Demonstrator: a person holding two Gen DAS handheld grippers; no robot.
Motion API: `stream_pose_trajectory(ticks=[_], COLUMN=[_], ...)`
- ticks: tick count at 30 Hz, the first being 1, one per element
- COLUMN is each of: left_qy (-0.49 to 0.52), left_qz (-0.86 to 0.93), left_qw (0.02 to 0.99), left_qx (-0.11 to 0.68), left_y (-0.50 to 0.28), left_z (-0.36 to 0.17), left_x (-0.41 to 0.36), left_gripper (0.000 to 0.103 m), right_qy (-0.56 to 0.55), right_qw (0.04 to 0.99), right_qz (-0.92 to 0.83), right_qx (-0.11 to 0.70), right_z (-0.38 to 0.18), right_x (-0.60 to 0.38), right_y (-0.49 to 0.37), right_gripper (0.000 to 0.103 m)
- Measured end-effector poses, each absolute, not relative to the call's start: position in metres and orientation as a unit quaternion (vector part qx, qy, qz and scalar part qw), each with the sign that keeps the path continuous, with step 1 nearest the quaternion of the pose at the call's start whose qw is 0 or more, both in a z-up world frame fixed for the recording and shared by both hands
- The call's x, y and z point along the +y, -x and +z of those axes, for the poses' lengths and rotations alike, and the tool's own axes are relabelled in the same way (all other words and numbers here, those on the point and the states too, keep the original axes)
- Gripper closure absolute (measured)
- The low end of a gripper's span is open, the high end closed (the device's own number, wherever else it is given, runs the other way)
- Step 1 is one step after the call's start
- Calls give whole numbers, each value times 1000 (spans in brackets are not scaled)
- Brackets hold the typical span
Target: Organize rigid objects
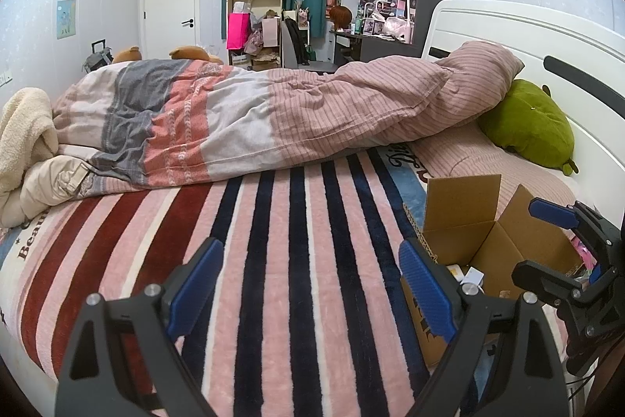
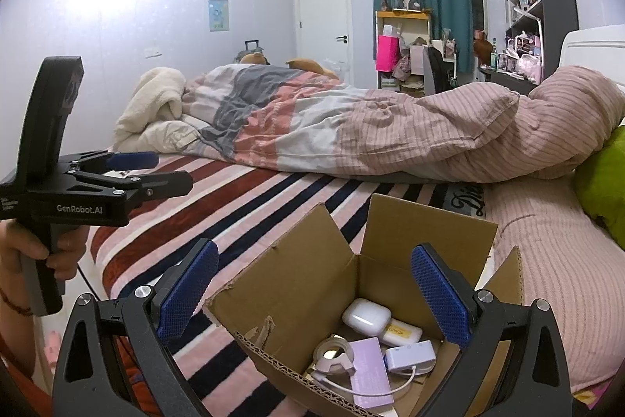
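Sitting on the striped blanket (image 2: 250,206) of the bed, a cardboard box (image 2: 297,284) has its flaps standing open. Inside it lie a white earbud case (image 2: 366,316), a roll of tape (image 2: 332,354), a purple card (image 2: 369,370), a small white adapter (image 2: 410,356) with its cable, and a cream-coloured block with a yellow label (image 2: 402,333). The right gripper (image 2: 314,299) hovers just above the box opening, its blue fingers (image 2: 187,296) spread wide with nothing between them. The left gripper (image 1: 308,292) is held to the left of the box over bare blanket, its fingers equally wide apart and empty. A person's hand (image 2: 47,253) grips its handle. A rumpled quilt (image 1: 242,112) and a green cushion (image 1: 531,124) lie farther back.
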State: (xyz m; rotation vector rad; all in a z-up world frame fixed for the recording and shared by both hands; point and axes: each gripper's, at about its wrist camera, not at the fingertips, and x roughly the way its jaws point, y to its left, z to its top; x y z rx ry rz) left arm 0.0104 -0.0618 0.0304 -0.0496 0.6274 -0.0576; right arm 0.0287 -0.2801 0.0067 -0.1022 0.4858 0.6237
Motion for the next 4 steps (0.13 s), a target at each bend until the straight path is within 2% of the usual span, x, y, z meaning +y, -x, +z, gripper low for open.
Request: stream_pose_trajectory(ticks=[4], left_qy=[24], left_qz=[-28], left_qw=[950], left_qx=[309], left_y=[-11], left_z=[31], left_x=[-61], left_gripper=[13], right_qy=[49], right_qw=[921], right_qz=[303], right_qx=[238], right_z=[7], right_x=[-280], right_y=[-28], right_gripper=[4])
